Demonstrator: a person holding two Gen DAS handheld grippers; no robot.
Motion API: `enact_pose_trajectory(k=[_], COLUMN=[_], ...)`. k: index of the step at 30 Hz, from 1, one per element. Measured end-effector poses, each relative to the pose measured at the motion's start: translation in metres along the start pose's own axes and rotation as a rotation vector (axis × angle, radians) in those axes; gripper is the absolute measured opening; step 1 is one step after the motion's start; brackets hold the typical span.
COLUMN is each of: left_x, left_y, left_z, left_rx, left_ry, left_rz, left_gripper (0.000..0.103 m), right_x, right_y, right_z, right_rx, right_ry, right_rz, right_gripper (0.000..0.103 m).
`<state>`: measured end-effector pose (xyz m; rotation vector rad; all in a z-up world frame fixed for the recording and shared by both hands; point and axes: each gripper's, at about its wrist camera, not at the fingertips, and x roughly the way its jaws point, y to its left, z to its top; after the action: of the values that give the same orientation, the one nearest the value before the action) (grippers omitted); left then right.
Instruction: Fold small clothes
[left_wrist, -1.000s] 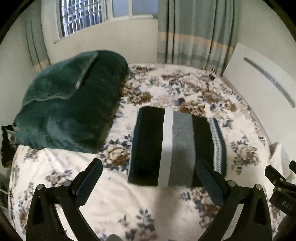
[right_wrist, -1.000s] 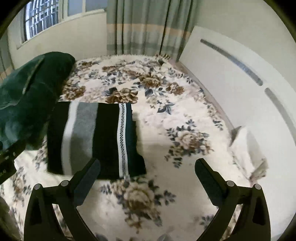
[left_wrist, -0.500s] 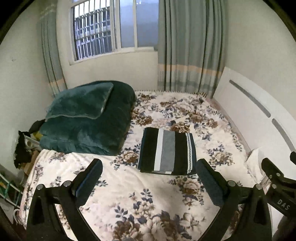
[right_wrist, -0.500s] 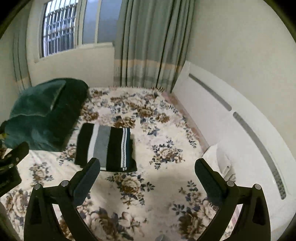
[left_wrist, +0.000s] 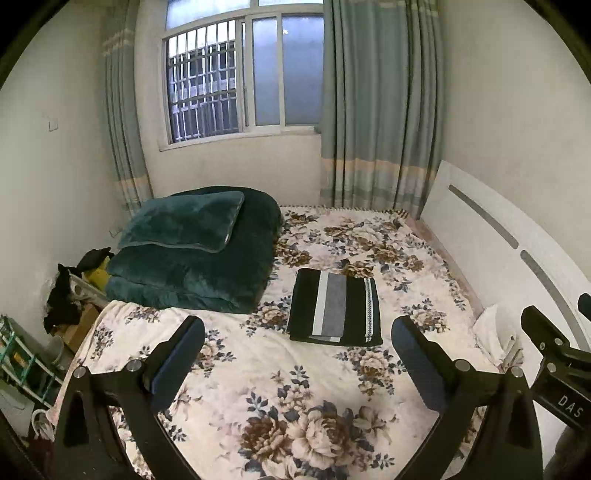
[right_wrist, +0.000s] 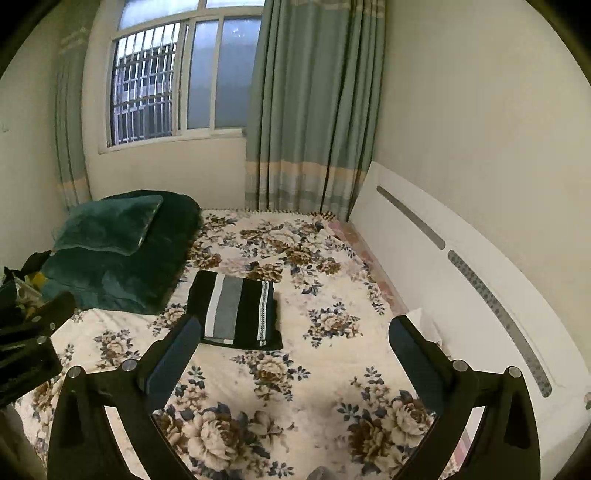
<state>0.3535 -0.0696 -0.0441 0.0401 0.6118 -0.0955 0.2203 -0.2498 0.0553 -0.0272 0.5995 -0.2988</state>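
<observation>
A folded garment (left_wrist: 334, 308), black with white and grey stripes and a patterned band, lies flat in a neat rectangle on the floral bedspread (left_wrist: 280, 387). It also shows in the right wrist view (right_wrist: 236, 310). My left gripper (left_wrist: 297, 349) is open and empty, held well back from and above the garment. My right gripper (right_wrist: 293, 347) is open and empty too, equally far back. The right gripper shows at the right edge of the left wrist view (left_wrist: 554, 350); the left gripper shows at the left edge of the right wrist view (right_wrist: 33, 332).
A folded dark green blanket with a pillow (left_wrist: 192, 251) lies on the bed's far left. A white headboard (left_wrist: 491, 251) runs along the right. A small white pillow (left_wrist: 495, 332) lies by it. Clutter and a shelf (left_wrist: 22, 354) stand left of the bed. A window and curtains (left_wrist: 376, 110) lie beyond.
Both grippers have pulled back and up, away from the folded garment, which now looks small and lies still on the bed. More of the room has come into view.
</observation>
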Motion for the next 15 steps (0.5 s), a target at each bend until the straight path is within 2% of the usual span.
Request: enact_pose_trajectory(k=[7,15], left_x=[-0.029,-0.042], left_y=[0.004,0.001], left_z=[-0.009,-0.018], left_rx=[-0.006,-0.008], left_ry=[-0.023,-0.016], left_rz=[-0.005,-0.014], left_gripper=[0.103,0.103], right_x=[-0.044,-0.059], right_y=[-0.007,-0.012], right_z=[-0.010,-0.010], right_rx=[0.001,0.002], right_ry=[-0.018,-0.026], right_rz=[0.012,0.021], right_gripper=[0.103,0.103])
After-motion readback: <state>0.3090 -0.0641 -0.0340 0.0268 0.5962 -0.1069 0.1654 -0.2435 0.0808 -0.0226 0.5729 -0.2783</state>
